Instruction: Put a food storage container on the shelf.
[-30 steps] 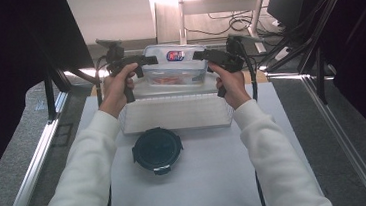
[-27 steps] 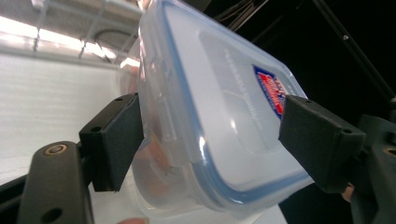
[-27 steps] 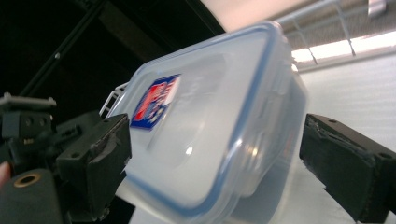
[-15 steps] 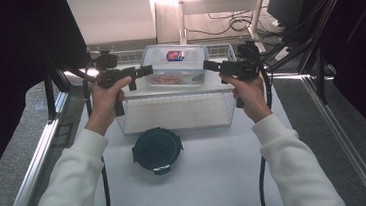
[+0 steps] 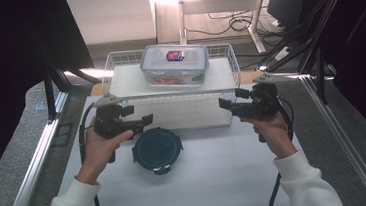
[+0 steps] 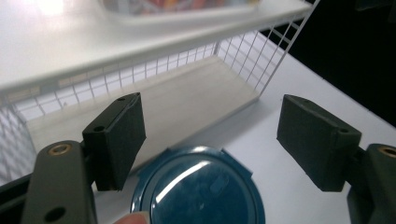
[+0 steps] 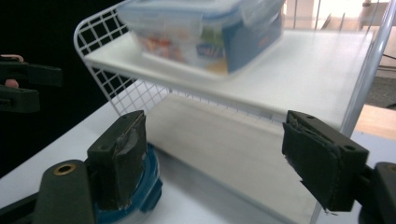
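- Both hands have drawn back from the clear food box [image 5: 174, 63] since a second ago; it now sits alone on the top shelf of the white wire rack [image 5: 233, 63], with the grippers well apart from it.
- The left gripper [image 5: 145, 120] hangs in front of the rack's lower shelf, its jaws wide with nothing between them after closing a little; the round dark-blue container [image 5: 157, 149] lies just beneath and beside its jaw tips.
- In the left gripper view that blue lid [image 6: 201, 186] shows low between the two black jaws, untouched by either pad.
- The right gripper [image 5: 224, 104] faces the left one from across the table [image 5: 228, 179], its jaws also wide and empty, having just been closing.
- In the right gripper view the food box [image 7: 205, 32] stands above and ahead of the jaws on the top shelf, while the blue container [image 7: 149, 186] peeks out behind the left jaw.
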Demonstrator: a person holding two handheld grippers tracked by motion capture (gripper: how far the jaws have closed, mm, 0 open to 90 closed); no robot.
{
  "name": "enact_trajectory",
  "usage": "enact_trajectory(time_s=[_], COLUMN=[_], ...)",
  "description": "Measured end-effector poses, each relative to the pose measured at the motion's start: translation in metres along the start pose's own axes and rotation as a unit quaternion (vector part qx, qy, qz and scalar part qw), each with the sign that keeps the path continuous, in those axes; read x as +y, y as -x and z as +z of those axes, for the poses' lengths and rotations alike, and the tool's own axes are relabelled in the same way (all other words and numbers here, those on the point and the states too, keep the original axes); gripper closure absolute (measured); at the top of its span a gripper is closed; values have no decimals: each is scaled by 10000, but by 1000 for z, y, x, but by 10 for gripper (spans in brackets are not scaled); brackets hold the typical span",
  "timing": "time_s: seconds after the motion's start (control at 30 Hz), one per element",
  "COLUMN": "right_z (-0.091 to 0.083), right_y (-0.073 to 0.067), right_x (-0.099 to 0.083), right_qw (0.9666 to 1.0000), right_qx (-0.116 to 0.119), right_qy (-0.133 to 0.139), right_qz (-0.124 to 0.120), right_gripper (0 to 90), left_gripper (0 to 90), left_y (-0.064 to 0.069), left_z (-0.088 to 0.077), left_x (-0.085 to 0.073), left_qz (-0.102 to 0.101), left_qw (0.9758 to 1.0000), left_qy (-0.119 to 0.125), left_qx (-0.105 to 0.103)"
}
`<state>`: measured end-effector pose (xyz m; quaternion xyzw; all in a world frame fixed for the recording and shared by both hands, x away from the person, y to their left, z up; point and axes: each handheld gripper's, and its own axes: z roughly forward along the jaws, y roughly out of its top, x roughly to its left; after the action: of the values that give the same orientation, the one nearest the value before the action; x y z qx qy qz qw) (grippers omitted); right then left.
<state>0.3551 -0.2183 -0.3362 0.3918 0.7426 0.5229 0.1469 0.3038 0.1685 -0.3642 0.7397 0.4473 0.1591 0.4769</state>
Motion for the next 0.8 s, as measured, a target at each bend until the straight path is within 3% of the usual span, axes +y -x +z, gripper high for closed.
enact_trajectory(time_s=[0.1,0.2,0.23,0.27,0.3,0.37,0.53,0.57,0.67,0.8], right_z=[-5,-7,-8,-8,-8,-7,-3,-2,1,3], right_y=[0,-1,-1,-1,0,1,6,7,8,14], right_x=[-24,-36,-49,-49,-60,-66,-86,-94,-102,-112], right_qw=[9999,9999,9997,9997,9994,9993,9987,9984,9976,9967], right_qx=[96,145,157,157,129,93,54,61,70,54], right_qy=[-46,-89,-194,-194,-313,-334,-503,-556,-694,-814], right_qz=[-20,-24,-57,-57,-111,-123,-9,-17,-38,-11], right_gripper=[250,261,278,278,285,286,285,287,288,295], left_gripper=[238,242,249,249,256,256,260,265,265,273], left_y=[6,8,9,11,13,14,11,8,4,-2], left_z=[1,3,4,5,8,10,12,12,13,9], left_x=[-24,-35,-40,-45,-56,-61,-81,-87,-93,-97], left_qz=[14,69,77,110,231,267,104,-11,-12,-205], left_qw=[10000,9999,9998,9997,9993,9990,9985,9980,9969,9968], left_qy=[-37,-125,-180,-232,-275,-325,-502,-542,-594,-595], left_qx=[78,59,68,61,86,118,186,332,519,490])
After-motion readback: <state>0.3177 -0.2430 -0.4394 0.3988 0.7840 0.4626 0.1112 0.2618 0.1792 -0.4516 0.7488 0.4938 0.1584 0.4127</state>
